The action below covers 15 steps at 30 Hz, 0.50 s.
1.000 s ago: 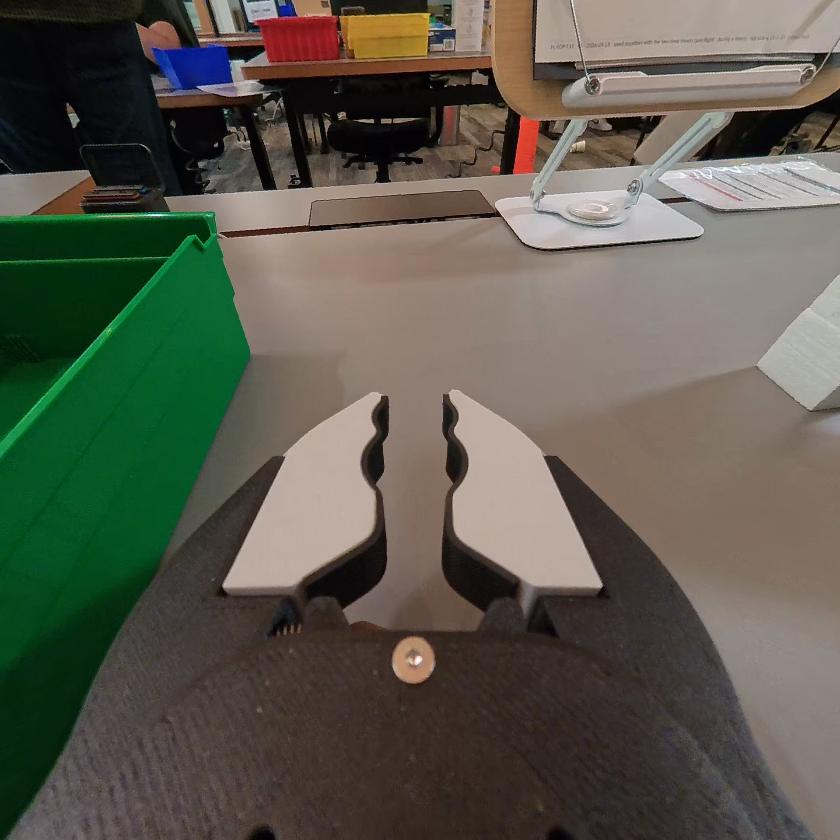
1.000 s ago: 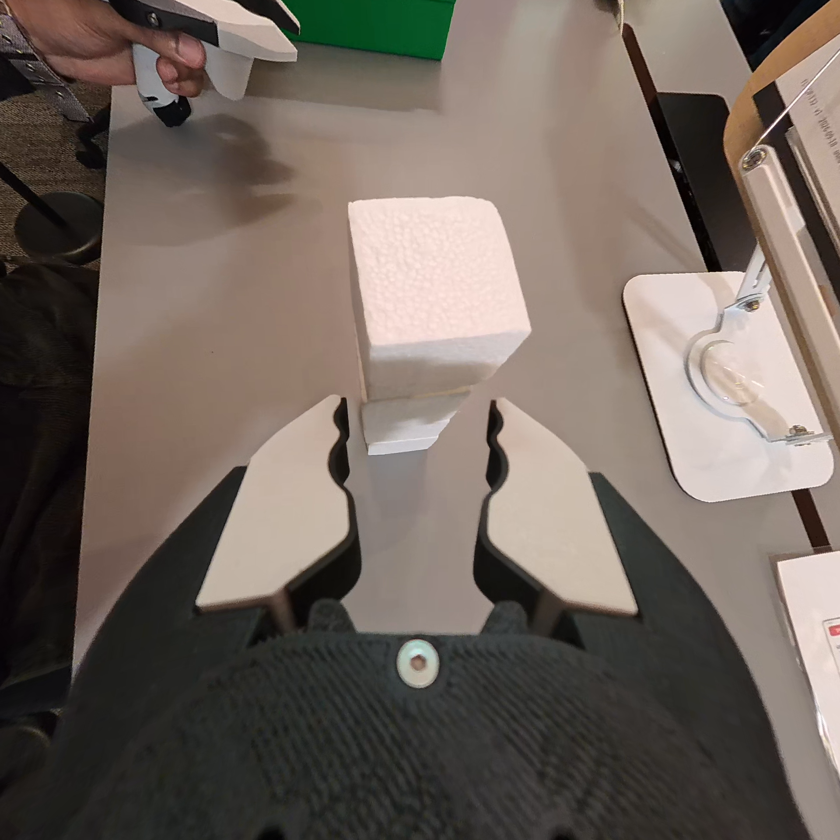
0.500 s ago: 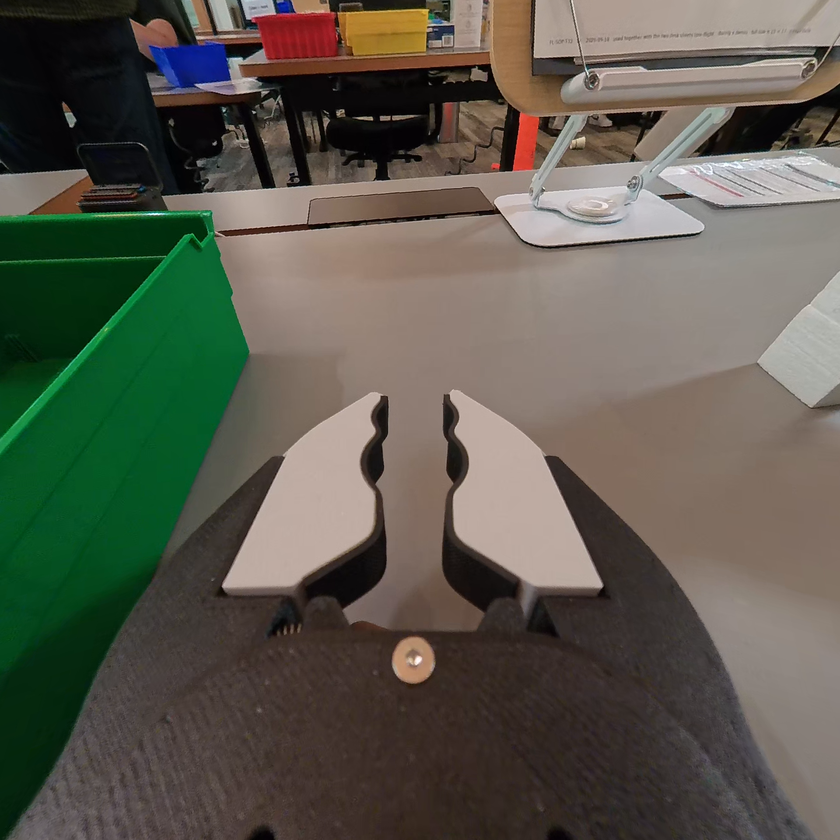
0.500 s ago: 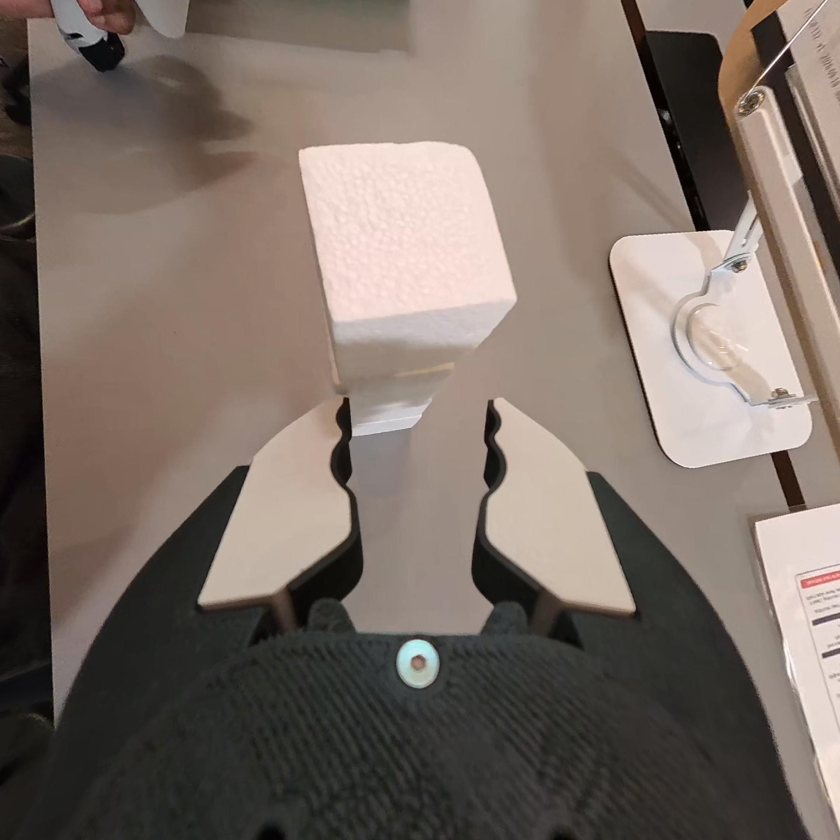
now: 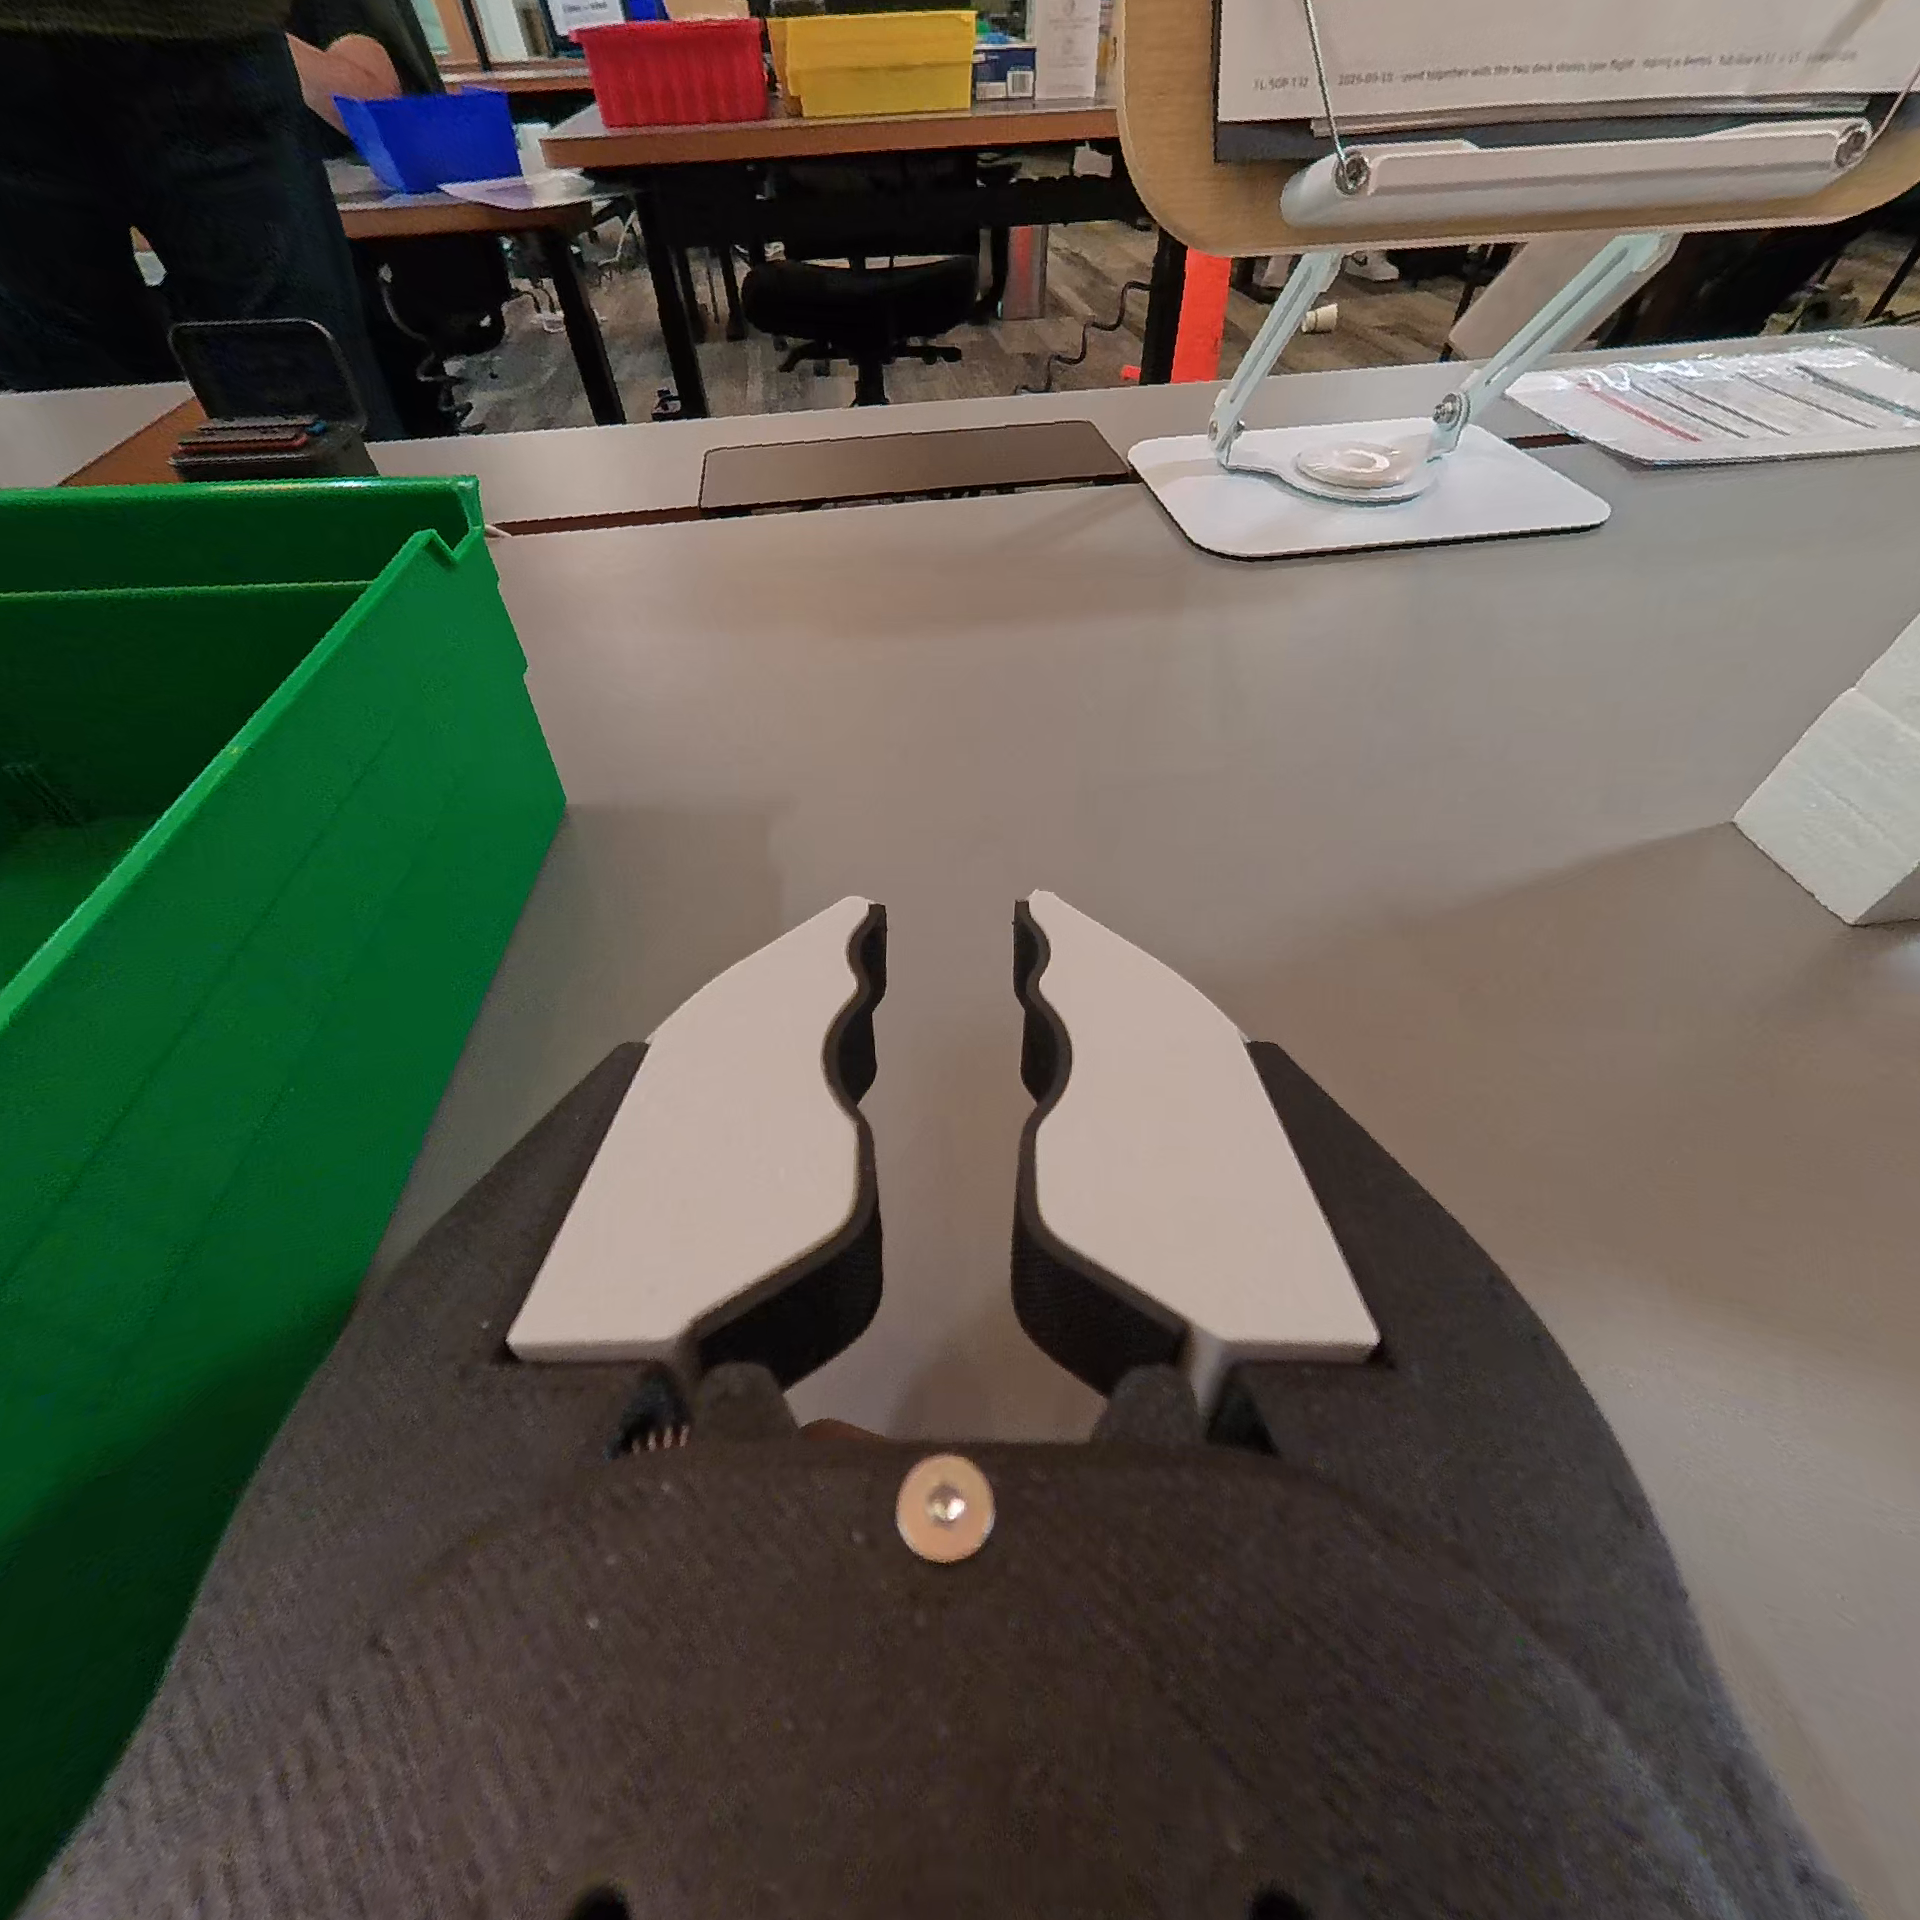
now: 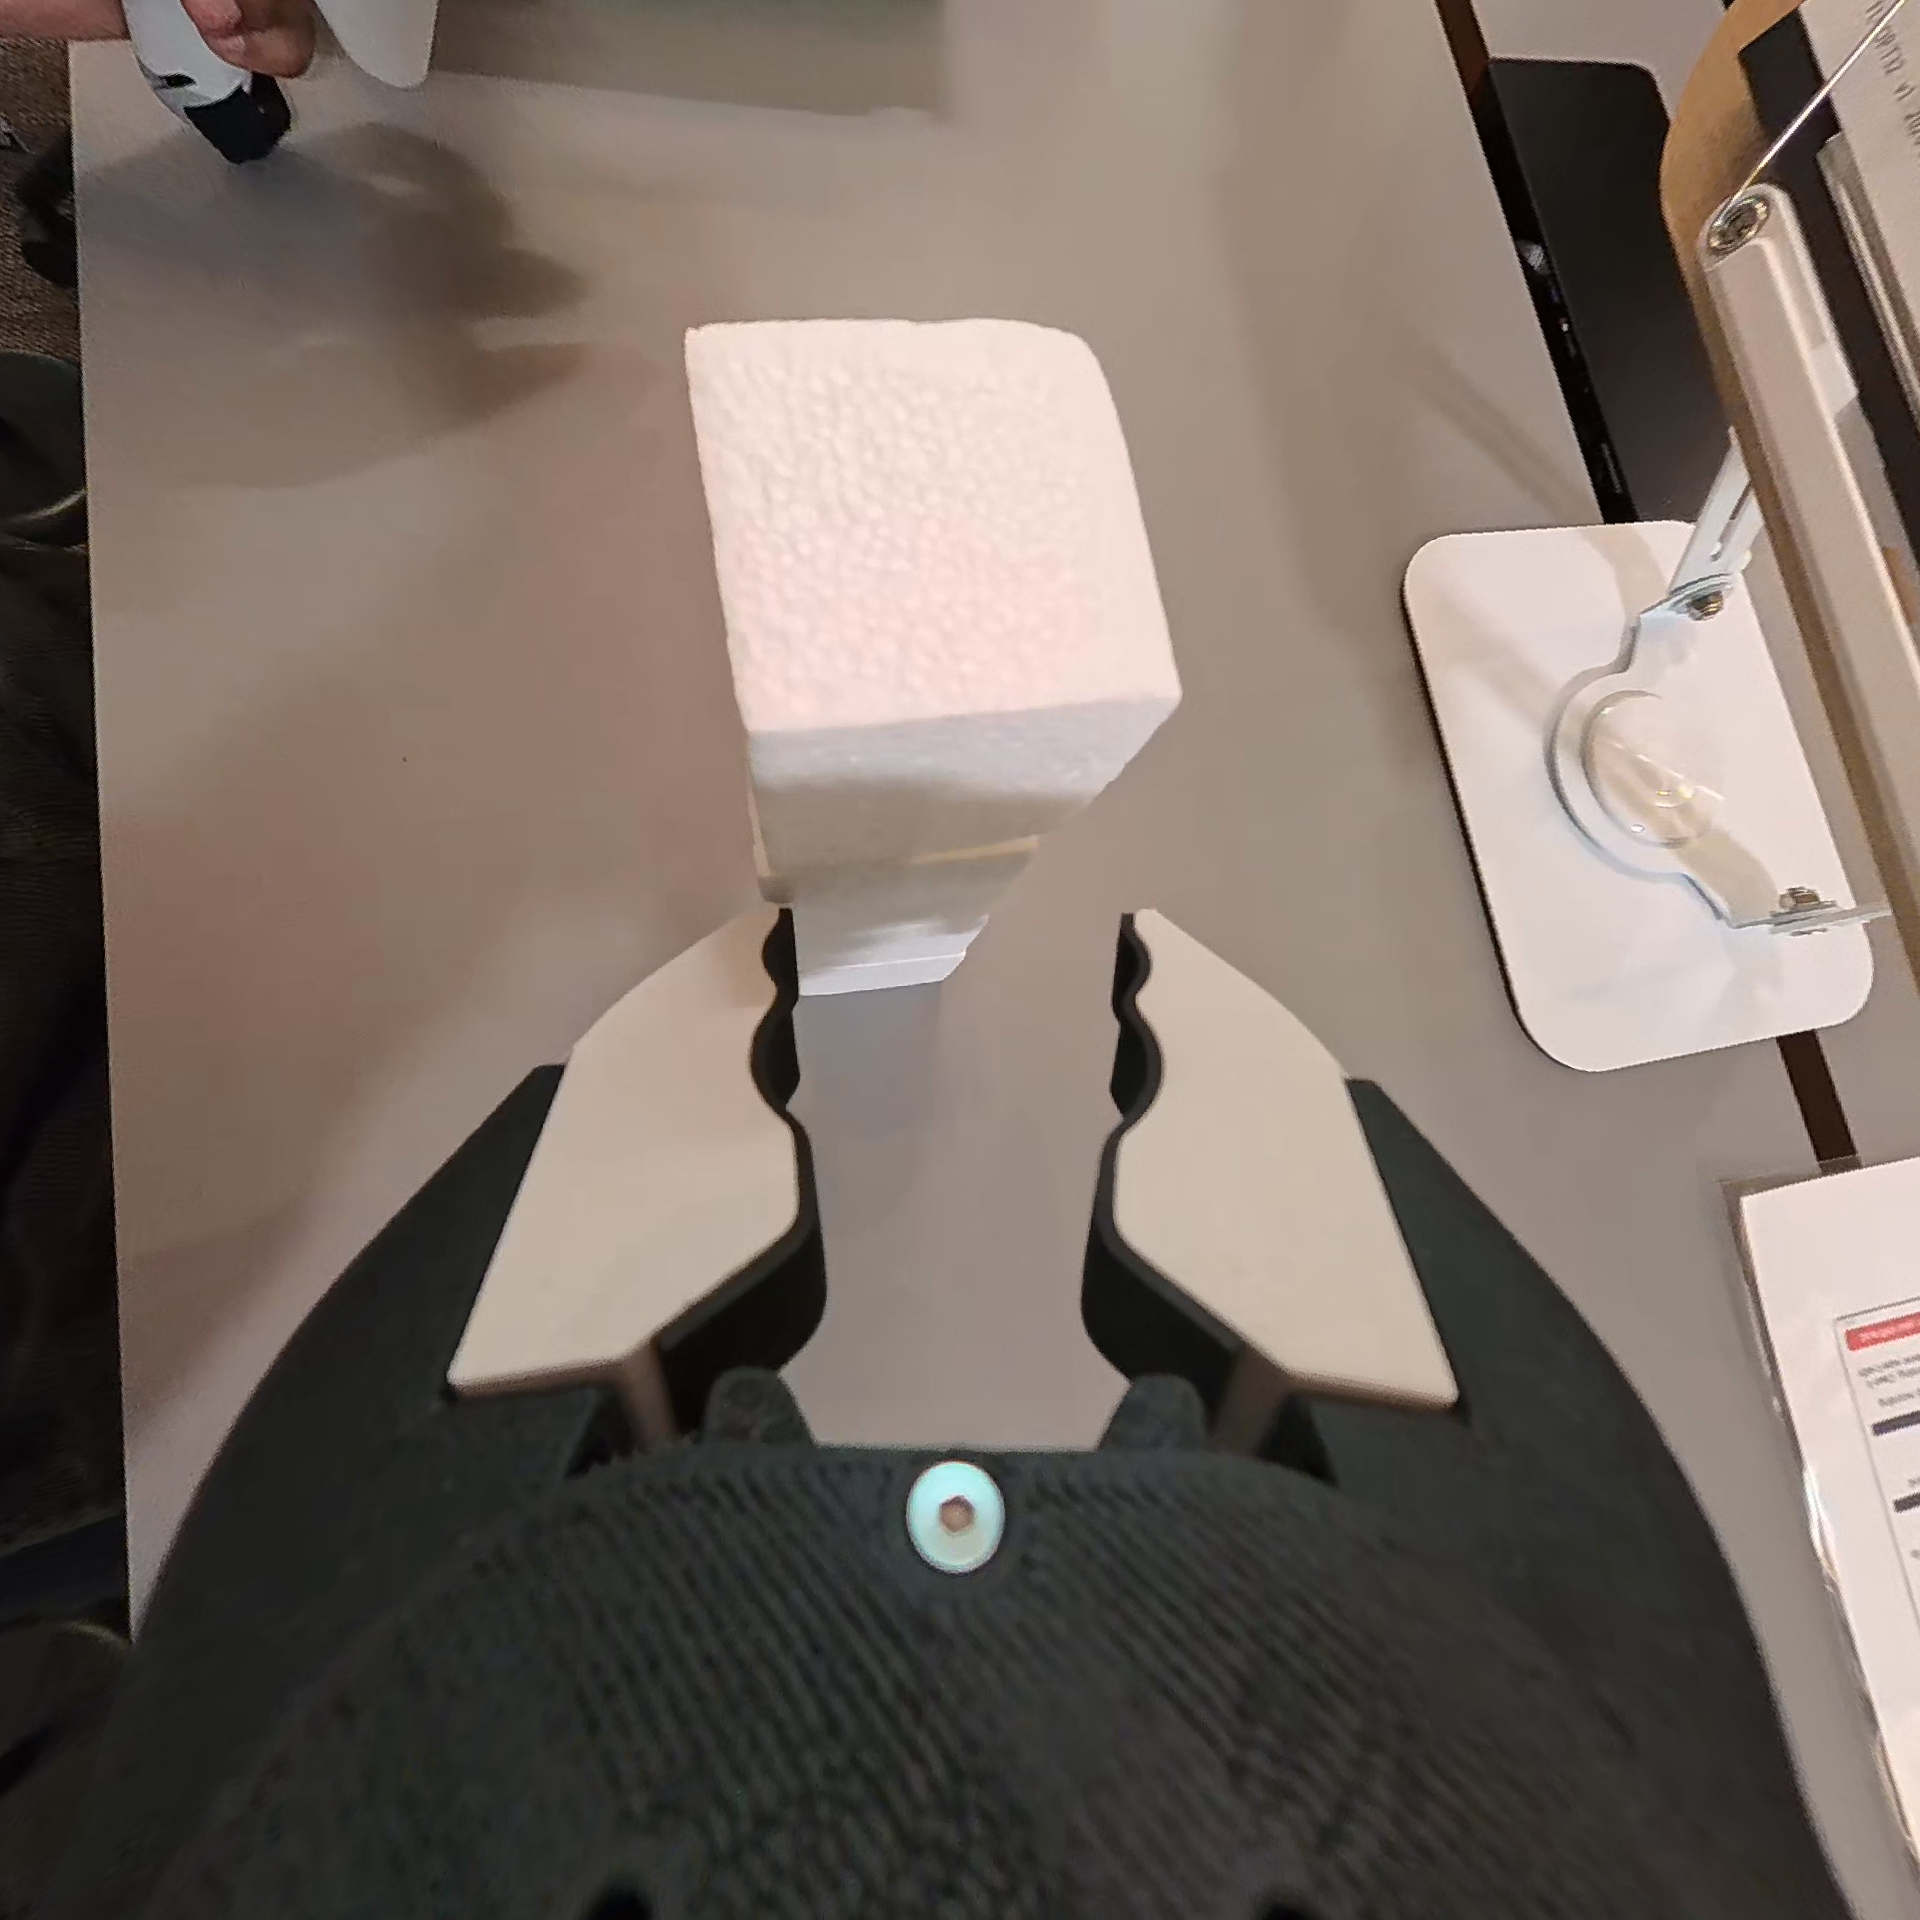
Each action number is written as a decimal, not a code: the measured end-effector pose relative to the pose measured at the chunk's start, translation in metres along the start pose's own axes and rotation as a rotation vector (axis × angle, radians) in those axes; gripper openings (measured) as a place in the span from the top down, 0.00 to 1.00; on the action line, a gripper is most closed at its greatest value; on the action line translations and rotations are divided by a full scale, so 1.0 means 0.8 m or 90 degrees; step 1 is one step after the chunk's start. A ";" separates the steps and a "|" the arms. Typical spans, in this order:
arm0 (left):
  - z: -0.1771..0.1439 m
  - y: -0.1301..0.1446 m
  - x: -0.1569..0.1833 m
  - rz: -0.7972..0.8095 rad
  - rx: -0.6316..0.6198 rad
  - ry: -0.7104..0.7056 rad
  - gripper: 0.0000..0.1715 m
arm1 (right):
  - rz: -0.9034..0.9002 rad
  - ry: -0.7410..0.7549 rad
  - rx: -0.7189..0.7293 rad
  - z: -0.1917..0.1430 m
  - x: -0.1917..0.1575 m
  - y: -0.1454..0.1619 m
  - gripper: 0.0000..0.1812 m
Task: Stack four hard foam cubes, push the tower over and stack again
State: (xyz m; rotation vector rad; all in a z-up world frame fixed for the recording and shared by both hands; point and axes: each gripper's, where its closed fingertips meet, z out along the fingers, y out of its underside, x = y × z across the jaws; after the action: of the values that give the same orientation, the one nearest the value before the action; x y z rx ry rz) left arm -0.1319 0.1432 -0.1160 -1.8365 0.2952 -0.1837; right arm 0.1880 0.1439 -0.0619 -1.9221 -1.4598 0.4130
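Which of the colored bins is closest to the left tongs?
The green bin, right beside the left tongs on the same table; the red, yellow and blue ones sit on far tables.

White pebbled foam block [image 6: 914, 540]; green bin [image 5: 239, 831]; grey table [image 5: 1143, 727].

Your right gripper [image 6: 951, 940] has pushed forward and down over the grey table [image 6: 364, 727], closing on the stack of white foam blocks [image 6: 914, 582]: the stack now fills more of the right wrist view, and the lower block's near left corner has come right up against your left fingertip [image 6: 764, 940], where a second ago it sat just beyond and centred. The stack has drifted left of the gap's middle. Your left gripper [image 6: 312, 42], far left in that view, has slid almost out at the top edge, along with the hand [image 6: 244, 26] holding it. The green bin that showed at the far edge is gone from that view.
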 end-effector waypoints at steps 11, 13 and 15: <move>0.000 0.000 0.001 0.003 -0.001 0.001 0.86 | 0.006 0.013 -0.002 -0.005 0.006 0.004 0.67; 0.000 0.000 0.001 0.002 -0.001 0.000 0.86 | 0.010 0.024 -0.001 -0.009 0.010 0.004 0.67; 0.000 0.000 0.001 0.002 -0.001 0.001 0.86 | 0.019 0.052 -0.002 -0.015 0.021 0.006 0.68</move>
State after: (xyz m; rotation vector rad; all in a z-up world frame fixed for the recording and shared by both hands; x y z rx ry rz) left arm -0.1313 0.1430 -0.1163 -1.8372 0.2987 -0.1829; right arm 0.2045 0.1551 -0.0542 -1.9421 -1.3820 0.3425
